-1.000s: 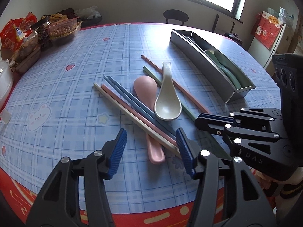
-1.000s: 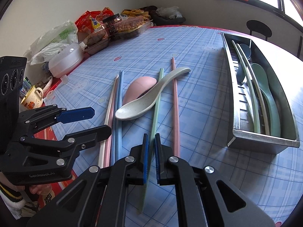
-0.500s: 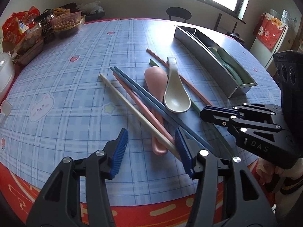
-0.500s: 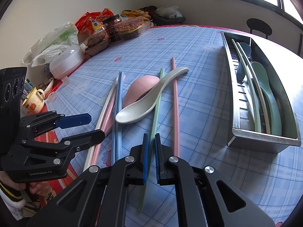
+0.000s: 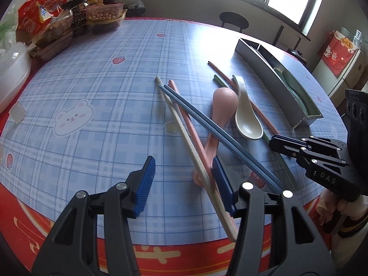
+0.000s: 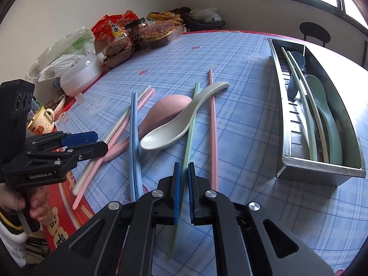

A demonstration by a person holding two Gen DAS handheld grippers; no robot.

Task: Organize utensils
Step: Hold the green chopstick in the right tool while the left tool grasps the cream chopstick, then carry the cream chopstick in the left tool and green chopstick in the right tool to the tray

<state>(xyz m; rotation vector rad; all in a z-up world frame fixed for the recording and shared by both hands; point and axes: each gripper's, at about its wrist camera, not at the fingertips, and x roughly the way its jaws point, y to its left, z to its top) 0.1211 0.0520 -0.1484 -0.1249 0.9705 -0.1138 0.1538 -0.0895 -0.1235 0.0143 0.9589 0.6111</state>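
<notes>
Two black plastic tools, left (image 5: pixel 182 179) and right (image 6: pixel 184 191), each with ribbed blue pads (image 5: pixel 147 184) and round silver screws (image 5: pixel 245 185). White lettering "GenRobot.AI" on the left tool's side, "DAS" on the right's. Three round lenses on each boxy black housing (image 6: pixel 21 97). White cuff with dark and yellow stripes (image 6: pixel 9 227).

Blue plaid tablecloth (image 5: pixel 96 87) (red border); pink spoon (image 5: pixel 224 101).

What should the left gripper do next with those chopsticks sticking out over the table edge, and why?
Probably slide the open left gripper a touch toward the cream chopstick, then close. Its jaws stand apart and empty, and the chopstick runs along the inside of one finger rather than between the pads. The right gripper is shut on the green chopstick, so it is busy.
</notes>
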